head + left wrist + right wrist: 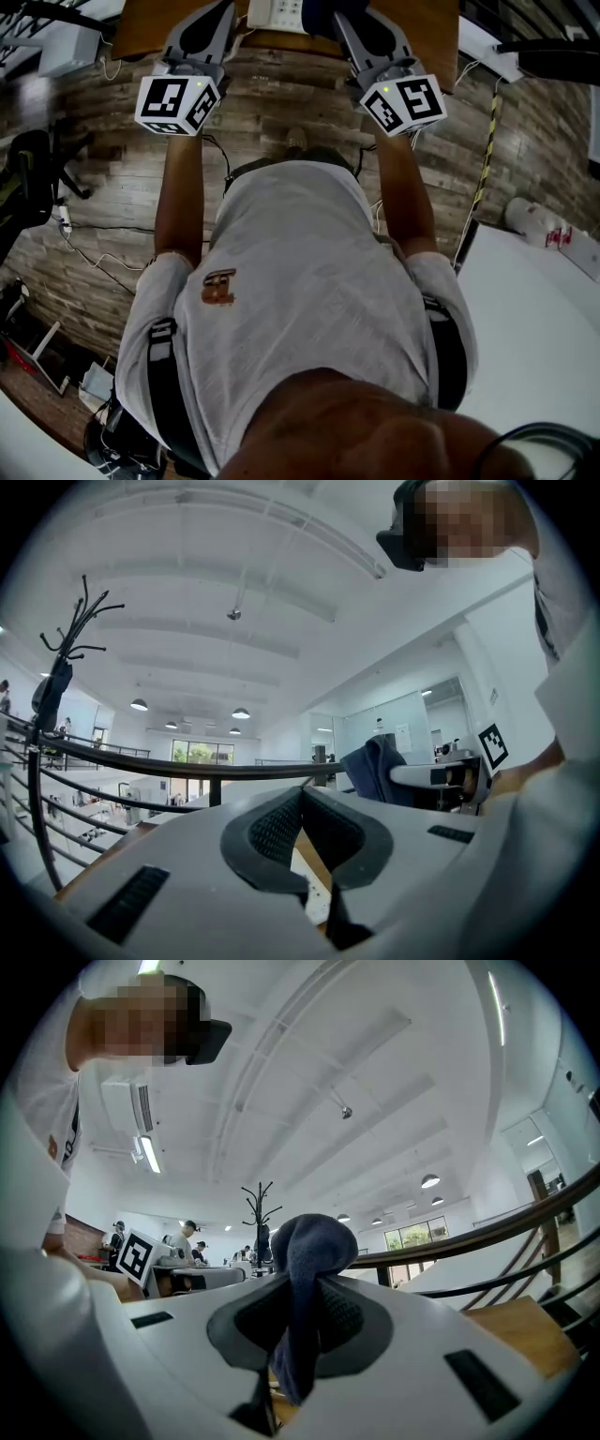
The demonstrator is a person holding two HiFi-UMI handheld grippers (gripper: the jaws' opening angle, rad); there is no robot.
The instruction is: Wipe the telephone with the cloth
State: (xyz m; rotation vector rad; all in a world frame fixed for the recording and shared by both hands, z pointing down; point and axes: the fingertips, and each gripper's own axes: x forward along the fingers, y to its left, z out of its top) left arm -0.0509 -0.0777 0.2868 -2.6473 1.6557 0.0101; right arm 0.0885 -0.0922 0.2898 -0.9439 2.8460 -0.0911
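Approach: right gripper [298, 1302] pinches the cloth [312, 1241], left gripper [302, 808] closed empty; next we must reach the telephone [277, 11], top centre of the head view.

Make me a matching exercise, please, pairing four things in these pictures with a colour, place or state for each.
Things:
1. left gripper
2. right gripper
3. cloth
4. telephone

Descriptions:
A. white, on the wooden table
B. jaws shut, gripping something
C. dark blue, bunched up above the jaws
D. jaws shut, nothing between them

Pairs: 1-D, 2-B, 3-C, 4-A
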